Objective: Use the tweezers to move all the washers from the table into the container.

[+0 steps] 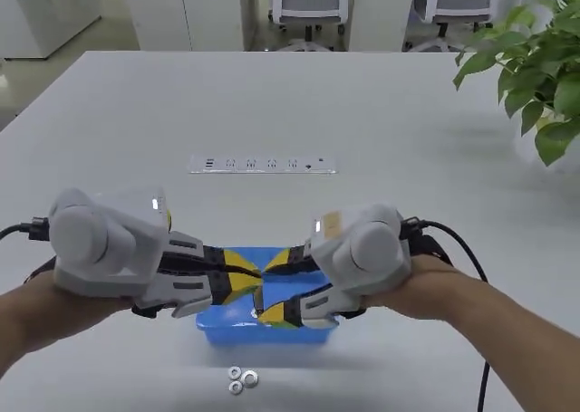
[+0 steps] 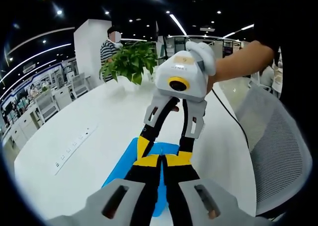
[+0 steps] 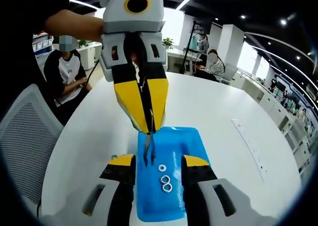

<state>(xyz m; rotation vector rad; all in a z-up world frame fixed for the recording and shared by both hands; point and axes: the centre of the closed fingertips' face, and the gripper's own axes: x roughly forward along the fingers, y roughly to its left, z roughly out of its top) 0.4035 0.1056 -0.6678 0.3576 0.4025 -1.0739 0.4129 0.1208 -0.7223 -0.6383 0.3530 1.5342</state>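
Observation:
A blue container (image 1: 272,332) sits near the table's front edge. Three metal washers (image 1: 243,378) lie on the table just in front of it. Three more washers (image 3: 164,179) lie inside the container (image 3: 191,136). My left gripper (image 1: 249,274) is shut on the tweezers (image 1: 258,303), which point down into the container. In the right gripper view the left gripper (image 3: 147,126) comes in from the top, with the tweezers (image 3: 148,149) sticking out over the blue floor. My right gripper (image 1: 277,290) faces it, open, with its jaws on either side of the tweezers.
A white power strip (image 1: 263,165) lies flat at the middle of the table. A potted plant (image 1: 544,68) stands at the right edge. Office chairs stand beyond the far side. People sit at other tables in the room.

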